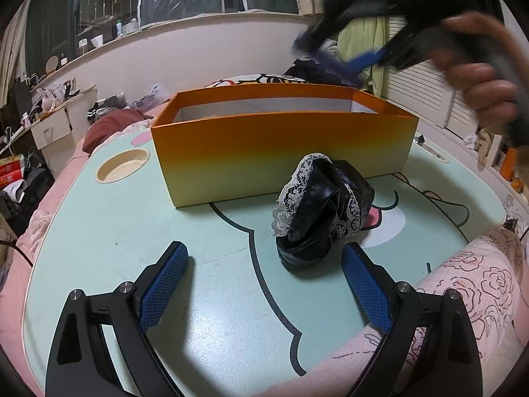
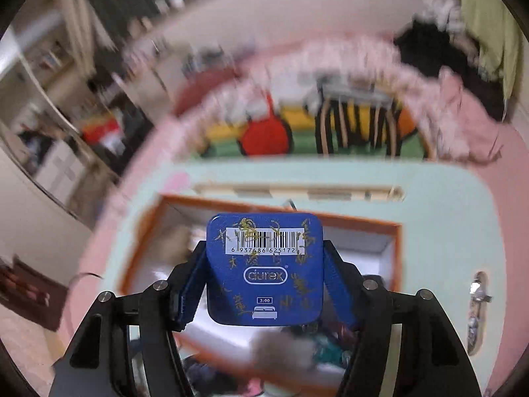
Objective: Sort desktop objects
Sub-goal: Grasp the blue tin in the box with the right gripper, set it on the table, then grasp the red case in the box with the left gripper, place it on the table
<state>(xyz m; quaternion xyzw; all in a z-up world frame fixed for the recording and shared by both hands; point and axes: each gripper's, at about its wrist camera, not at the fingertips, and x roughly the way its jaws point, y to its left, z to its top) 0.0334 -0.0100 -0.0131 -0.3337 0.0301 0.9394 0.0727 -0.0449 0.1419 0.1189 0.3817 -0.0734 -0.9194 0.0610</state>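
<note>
In the left wrist view an orange box (image 1: 281, 145) stands on the mint-green lap table (image 1: 115, 231). A crumpled black garment with white lace trim (image 1: 317, 208) lies in front of it. My left gripper (image 1: 264, 284) is open and empty, low over the table, with the garment just ahead of its right finger. My right gripper (image 2: 264, 271) is shut on a blue square tin with a barcode (image 2: 264, 269) and holds it above the open orange box (image 2: 393, 248). The right gripper also shows blurred at the top right of the left wrist view (image 1: 380, 33).
A round cup recess (image 1: 123, 164) sits at the table's left. Pink floral bedding (image 1: 479, 281) surrounds the table. Several items lie inside the box, blurred. A small toy skateboard (image 2: 477, 311) lies on the table to the right of the box.
</note>
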